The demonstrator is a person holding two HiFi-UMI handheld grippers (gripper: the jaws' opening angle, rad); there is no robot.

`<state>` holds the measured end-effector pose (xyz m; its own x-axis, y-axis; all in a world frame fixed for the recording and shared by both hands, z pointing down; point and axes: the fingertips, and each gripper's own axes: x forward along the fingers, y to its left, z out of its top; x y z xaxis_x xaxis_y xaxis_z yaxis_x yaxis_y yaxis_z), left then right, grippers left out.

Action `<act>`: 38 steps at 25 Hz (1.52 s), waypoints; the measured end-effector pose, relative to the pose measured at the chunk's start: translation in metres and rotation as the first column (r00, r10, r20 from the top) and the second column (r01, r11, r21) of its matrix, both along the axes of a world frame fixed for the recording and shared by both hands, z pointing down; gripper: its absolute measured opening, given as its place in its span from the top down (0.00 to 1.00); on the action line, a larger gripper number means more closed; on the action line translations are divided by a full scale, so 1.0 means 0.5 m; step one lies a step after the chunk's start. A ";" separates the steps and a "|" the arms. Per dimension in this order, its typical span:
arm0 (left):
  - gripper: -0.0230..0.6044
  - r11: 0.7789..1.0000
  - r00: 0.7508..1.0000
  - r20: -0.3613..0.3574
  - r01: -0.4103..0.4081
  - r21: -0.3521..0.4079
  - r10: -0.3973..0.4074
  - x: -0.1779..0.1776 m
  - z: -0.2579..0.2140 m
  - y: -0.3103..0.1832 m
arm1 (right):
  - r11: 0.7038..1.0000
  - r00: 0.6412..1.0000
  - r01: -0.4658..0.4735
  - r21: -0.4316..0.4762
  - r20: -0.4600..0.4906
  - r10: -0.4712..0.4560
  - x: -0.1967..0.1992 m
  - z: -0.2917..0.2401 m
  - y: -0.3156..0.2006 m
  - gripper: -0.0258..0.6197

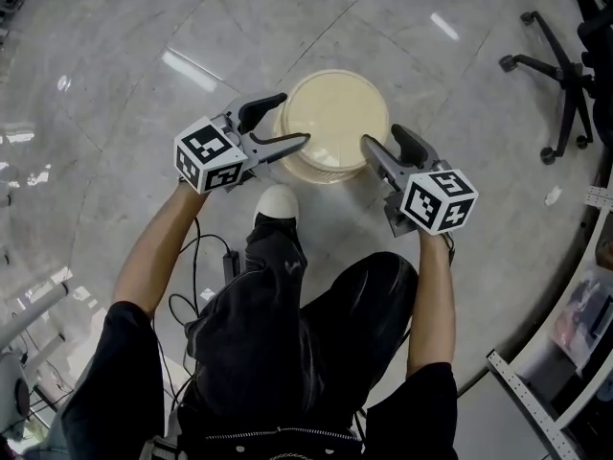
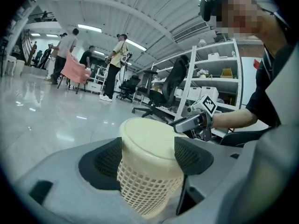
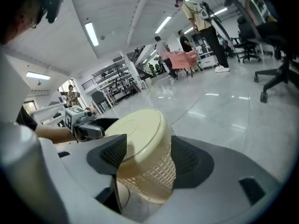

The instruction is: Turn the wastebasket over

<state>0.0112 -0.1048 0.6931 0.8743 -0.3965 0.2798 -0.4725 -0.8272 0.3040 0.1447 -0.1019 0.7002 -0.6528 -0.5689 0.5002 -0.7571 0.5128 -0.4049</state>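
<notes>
Standing mouth-down on the floor (image 1: 144,27) at upper centre of the head view, the basket (image 1: 335,118) shows its closed cream base upward. The left hand-held gripper (image 1: 295,119) sits at its left side and the right hand-held gripper (image 1: 379,134) at its right, both with jaws spread wide. Each gripper view has the lattice wall between the pads, but nothing looks pinched. This reads as the reach before the grip — the next move calls for both to close on opposite sides of the wall, lift, and roll the basket until its mouth faces up. Room is good above and to the left of the basket; the person's shoe (image 1: 277,202) lies just below it, and a chair (image 1: 560,75) stands well apart at the upper right.
</notes>
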 end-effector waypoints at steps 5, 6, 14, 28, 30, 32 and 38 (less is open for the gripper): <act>0.42 0.997 0.999 -0.043 -0.008 -0.076 0.004 -0.004 0.014 -0.007 | 0.998 0.996 0.020 -0.063 0.087 -0.014 -0.007 0.010 0.003 0.53; 0.41 0.996 0.999 -0.053 -0.009 -0.087 0.004 -0.004 0.014 -0.009 | 0.997 0.996 0.024 -0.068 0.092 -0.018 -0.008 0.009 0.002 0.53; 0.41 0.997 0.999 -0.044 -0.002 -0.073 -0.001 0.005 0.015 -0.021 | 0.996 0.998 0.033 -0.088 0.046 -0.029 -0.011 0.012 -0.008 0.53; 0.41 0.984 0.999 -0.036 -0.021 0.178 0.028 0.057 -0.068 -0.106 | 0.975 0.988 -0.023 0.220 -0.145 0.056 0.028 -0.066 -0.076 0.53; 0.41 0.982 0.998 -0.057 -0.021 0.186 0.032 0.053 -0.076 -0.105 | 0.955 0.972 0.008 0.296 -0.228 0.063 0.025 -0.062 -0.071 0.53; 0.41 0.987 0.997 -0.072 -0.018 0.163 0.030 0.048 -0.071 -0.095 | 0.952 0.962 0.040 0.304 -0.270 0.045 0.021 -0.044 -0.055 0.53; 0.46 0.987 0.997 -0.068 -0.032 0.157 0.043 0.043 -0.053 -0.046 | 0.966 0.987 0.003 0.257 -0.156 0.038 0.032 -0.035 -0.022 0.53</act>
